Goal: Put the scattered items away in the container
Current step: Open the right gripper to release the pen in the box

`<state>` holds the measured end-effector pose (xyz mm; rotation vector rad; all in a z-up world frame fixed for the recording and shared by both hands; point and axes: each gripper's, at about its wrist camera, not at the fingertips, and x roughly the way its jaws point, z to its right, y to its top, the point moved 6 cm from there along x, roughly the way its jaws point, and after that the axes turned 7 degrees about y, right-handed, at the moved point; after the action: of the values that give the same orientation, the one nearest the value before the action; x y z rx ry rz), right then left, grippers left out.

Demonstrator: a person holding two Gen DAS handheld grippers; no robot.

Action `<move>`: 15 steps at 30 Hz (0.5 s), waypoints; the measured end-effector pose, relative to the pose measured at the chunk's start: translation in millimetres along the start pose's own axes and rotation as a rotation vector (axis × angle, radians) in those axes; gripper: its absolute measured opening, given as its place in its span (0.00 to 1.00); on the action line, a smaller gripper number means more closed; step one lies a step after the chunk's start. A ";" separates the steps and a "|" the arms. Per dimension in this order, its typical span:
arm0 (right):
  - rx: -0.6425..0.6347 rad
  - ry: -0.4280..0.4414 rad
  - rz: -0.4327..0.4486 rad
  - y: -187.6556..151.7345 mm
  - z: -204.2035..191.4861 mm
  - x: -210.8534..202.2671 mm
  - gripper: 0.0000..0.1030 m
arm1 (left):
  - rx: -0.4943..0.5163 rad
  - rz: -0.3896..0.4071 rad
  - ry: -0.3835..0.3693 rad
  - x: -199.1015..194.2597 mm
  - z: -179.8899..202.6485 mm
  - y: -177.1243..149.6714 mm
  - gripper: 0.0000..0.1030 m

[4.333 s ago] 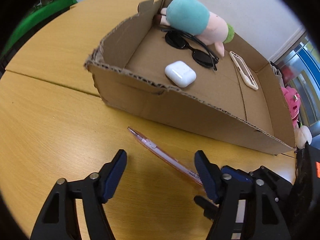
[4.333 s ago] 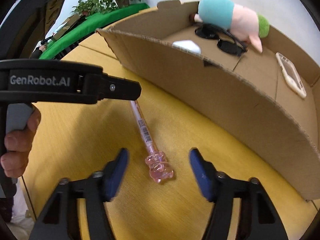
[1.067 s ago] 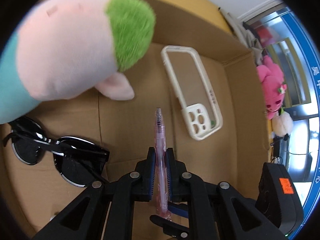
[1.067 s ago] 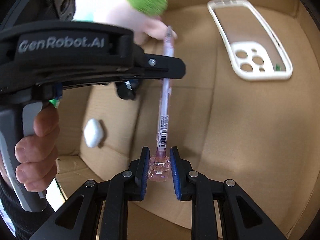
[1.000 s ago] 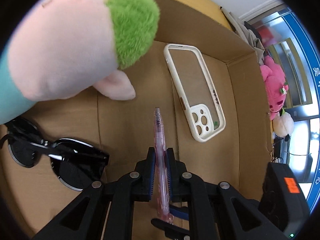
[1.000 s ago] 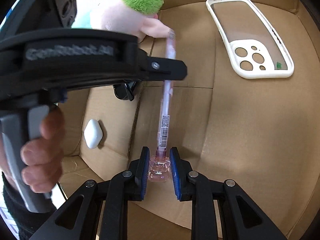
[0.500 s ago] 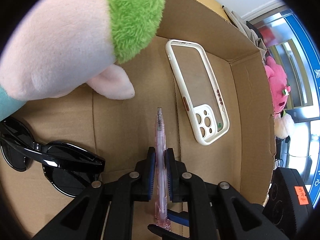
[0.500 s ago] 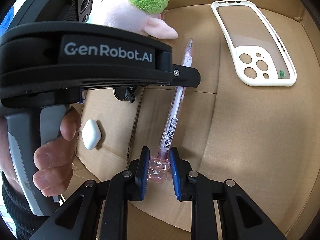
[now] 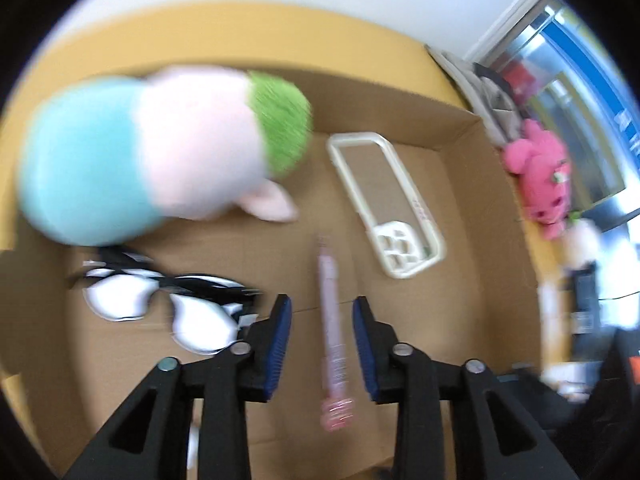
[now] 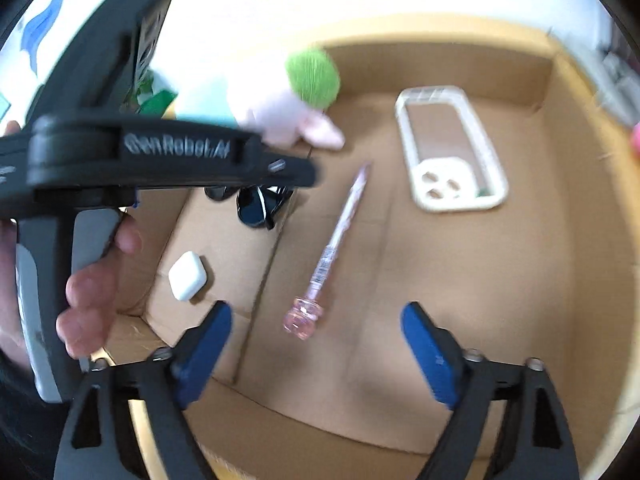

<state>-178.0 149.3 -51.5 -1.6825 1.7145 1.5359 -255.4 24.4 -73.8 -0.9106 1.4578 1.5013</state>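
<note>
The pink pen (image 9: 331,326) (image 10: 335,243) lies on the floor of the cardboard box (image 9: 460,272) (image 10: 500,280), free of both grippers. My left gripper (image 9: 322,344) is open above it, a finger on each side of the pen. My right gripper (image 10: 316,344) is wide open and empty, raised above the pen's bear-shaped end. In the box also lie a plush toy (image 9: 160,152) (image 10: 296,96), black sunglasses (image 9: 168,304) (image 10: 256,206), a cream phone case (image 9: 388,204) (image 10: 450,152) and a white earbud case (image 10: 187,276).
The box stands on a yellow wooden table (image 9: 240,28). A pink plush (image 9: 540,176) sits beyond the box's right wall. The left gripper's body and the hand holding it (image 10: 96,248) fill the left of the right wrist view.
Both grippers have opened and let go of the pen, which now lies on the box floor. Both have pulled back and up; the views are motion-blurred.
</note>
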 end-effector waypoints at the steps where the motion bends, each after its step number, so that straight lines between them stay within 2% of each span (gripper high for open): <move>1: -0.039 -0.045 0.049 -4.7 -3.5 -15.1 0.93 | 0.022 0.062 0.072 -14.0 1.0 -3.6 0.37; 2: -0.065 -0.078 0.086 -6.7 -4.6 -26.0 0.93 | 0.043 0.124 0.112 -29.7 3.0 -8.6 0.45; 5: -0.152 -0.217 0.224 -24.0 -19.3 -65.0 0.95 | 0.042 0.260 0.117 -69.3 5.3 -32.3 0.71; 6: -0.169 -0.241 0.254 -30.2 -18.6 -75.1 0.97 | 0.026 0.299 0.129 -80.0 3.7 -42.4 0.76; 9: -0.204 -0.321 0.332 -35.4 -23.4 -90.5 1.00 | -0.002 0.398 0.190 -104.4 2.7 -77.3 0.76; 12: -0.229 -0.376 0.360 -43.6 -28.9 -98.7 1.00 | -0.020 0.470 0.273 -121.3 2.8 -108.5 0.77; 15: -0.236 -0.374 0.377 -54.2 -34.9 -101.3 1.00 | -0.052 0.476 0.226 -130.7 8.6 -132.9 0.77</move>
<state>-88.3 189.6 17.4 -1.0989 1.7626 2.1353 -81.8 20.1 -5.5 -0.8196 1.9056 1.8279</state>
